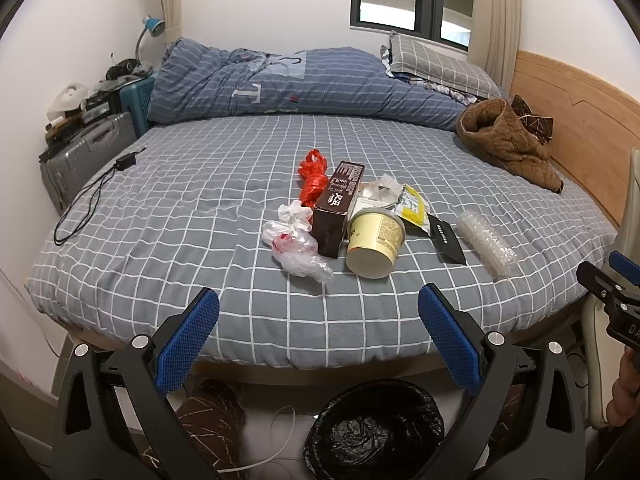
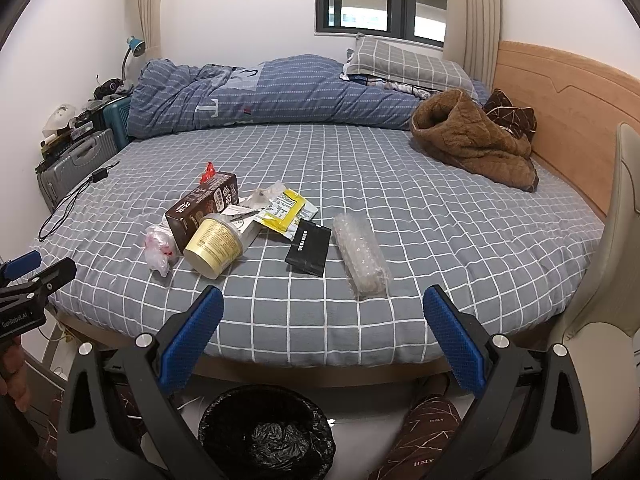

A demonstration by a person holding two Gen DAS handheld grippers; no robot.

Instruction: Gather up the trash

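Trash lies in a cluster on the grey checked bed (image 1: 200, 200): a cream paper cup on its side (image 1: 374, 242) (image 2: 214, 246), a brown carton (image 1: 338, 208) (image 2: 202, 204), a clear plastic bag (image 1: 296, 242) (image 2: 158, 248), a red bag (image 1: 314, 178), a yellow wrapper (image 1: 412, 206) (image 2: 284, 210), a black packet (image 1: 448, 238) (image 2: 310, 246) and a bubble-wrap roll (image 1: 486, 244) (image 2: 362, 256). A black-lined bin (image 1: 374, 430) (image 2: 266, 434) stands on the floor below the bed's edge. My left gripper (image 1: 320, 344) and right gripper (image 2: 324, 344) both hang open over that edge, holding nothing.
A folded blue quilt (image 1: 304, 84) and pillow (image 1: 436, 62) lie at the far side, a brown fleece garment (image 1: 508, 140) near the wooden headboard (image 1: 580, 120). Suitcases (image 1: 88, 152) stand at the left, a black cable (image 1: 92, 196) trails over the bed, and slippers sit on the floor.
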